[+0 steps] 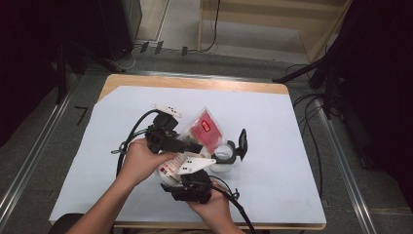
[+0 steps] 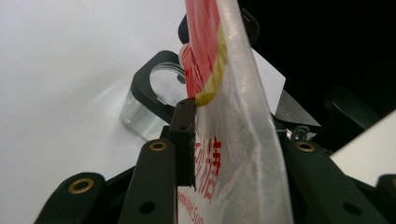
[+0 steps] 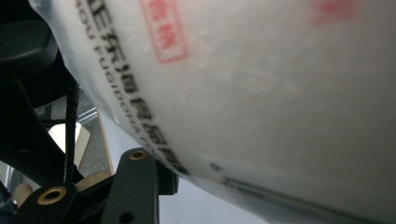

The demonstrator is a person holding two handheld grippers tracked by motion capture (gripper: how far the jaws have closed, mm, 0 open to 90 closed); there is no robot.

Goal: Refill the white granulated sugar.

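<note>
A clear plastic bag (image 1: 207,127) with a red label and white grains inside is held over the white table cover, between both grippers. My left gripper (image 1: 196,146) reaches across it from the left. In the left gripper view the bag (image 2: 243,140) stands on edge between the jaws, and the left pad (image 2: 184,135) touches it. My right gripper (image 1: 181,171) comes from below. In the right gripper view the bag (image 3: 261,93) rests against my right gripper's (image 3: 243,186) left jaw and hides the other jaw. A clear jar (image 1: 225,157) stands just right of the bag, its black flip lid (image 1: 242,142) open.
White paper (image 1: 282,126) covers the wooden table. The jar (image 2: 140,112) sits close behind the left jaw in the left gripper view. Cables trail from both grippers towards the front edge. Beyond the table are a floor rail and dark stands.
</note>
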